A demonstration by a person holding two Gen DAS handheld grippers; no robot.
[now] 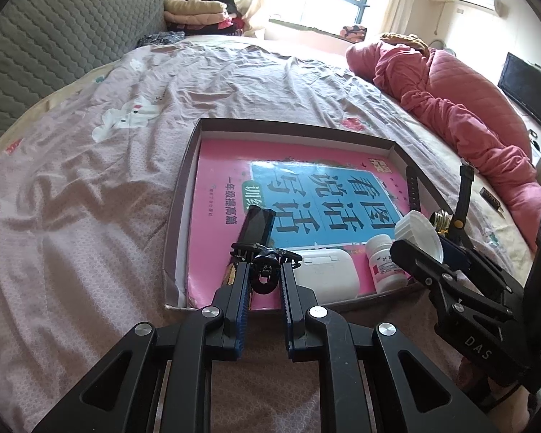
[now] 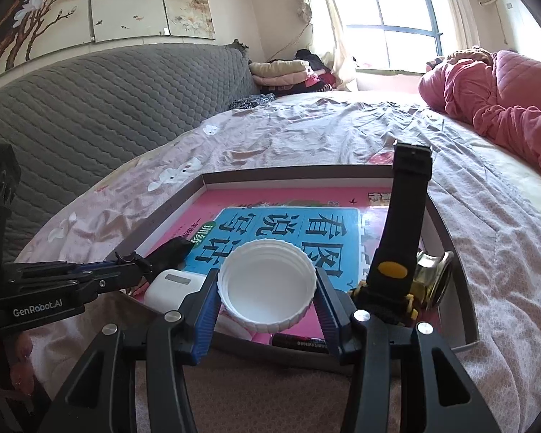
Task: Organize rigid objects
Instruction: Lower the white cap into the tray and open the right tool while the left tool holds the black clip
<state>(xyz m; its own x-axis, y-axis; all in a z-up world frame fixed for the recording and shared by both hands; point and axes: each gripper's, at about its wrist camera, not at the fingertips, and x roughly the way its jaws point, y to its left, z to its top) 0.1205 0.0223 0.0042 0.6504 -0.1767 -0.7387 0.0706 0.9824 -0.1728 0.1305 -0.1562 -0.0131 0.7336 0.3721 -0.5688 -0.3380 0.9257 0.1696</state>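
Note:
A shallow grey cardboard tray (image 1: 292, 124) (image 2: 299, 176) lies on the bed with a pink book (image 1: 216, 180) (image 2: 288, 198) in it. On the book rest a black block (image 1: 256, 225), a white earbud case (image 1: 324, 270) (image 2: 173, 287) and a white pill bottle (image 1: 382, 263). My left gripper (image 1: 265, 252) is shut on a small black clip (image 1: 264, 278) over the tray's near edge. My right gripper (image 2: 267, 278) is shut on a round white lid (image 2: 267, 285) (image 1: 418, 234), hollow side up. A black watch (image 2: 404, 231) with a yellow button stands beside its right finger.
A brass bulb base (image 2: 434, 274) and a battery (image 2: 299, 342) lie at the tray's near right. A pink quilt (image 1: 469, 108) is heaped on the bed's right side. A grey padded headboard (image 2: 108, 101) runs along the left. Folded clothes (image 1: 198, 14) are stacked near the window.

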